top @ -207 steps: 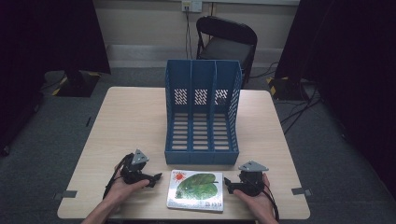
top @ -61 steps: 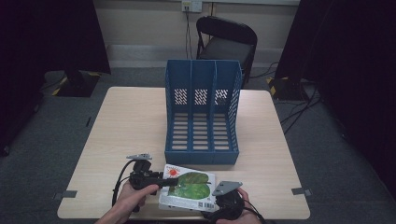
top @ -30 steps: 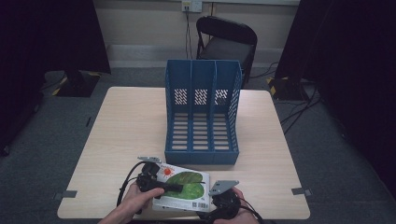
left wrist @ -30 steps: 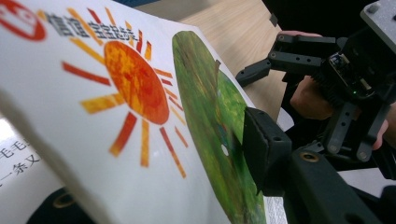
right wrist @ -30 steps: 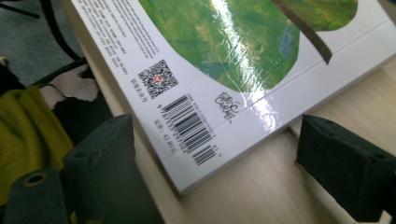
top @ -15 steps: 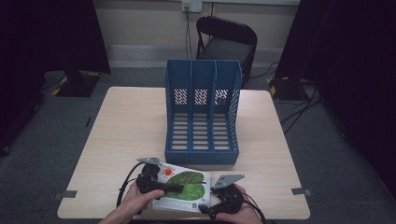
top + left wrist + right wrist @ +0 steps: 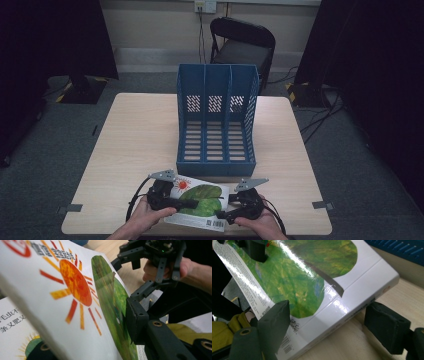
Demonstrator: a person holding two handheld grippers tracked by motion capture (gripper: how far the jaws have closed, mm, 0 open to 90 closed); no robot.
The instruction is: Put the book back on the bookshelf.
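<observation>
A picture book [image 7: 200, 199] with a green leaf and an orange sun on its white cover sits at the table's front edge. My left gripper [image 7: 170, 201] is shut on its left side. In the left gripper view one pad [image 7: 135, 320] presses on the cover [image 7: 75, 290] and the other jaw is underneath, holding that side tilted off the table. My right gripper [image 7: 227, 215] is open at the book's right front corner. Its jaws straddle the spine edge [image 7: 352, 312] by the barcode, the right-hand one standing apart from it.
A blue three-slot file rack [image 7: 216, 125] stands at mid table, just behind the book, open slots facing me. Bare tabletop [image 7: 135, 140] lies left and right of it. A black chair [image 7: 242, 45] sits beyond the far edge.
Since the earliest frame my left gripper has taken hold of the book and lifted its left side. In the last second my right gripper has moved forward onto the book's right front corner.
</observation>
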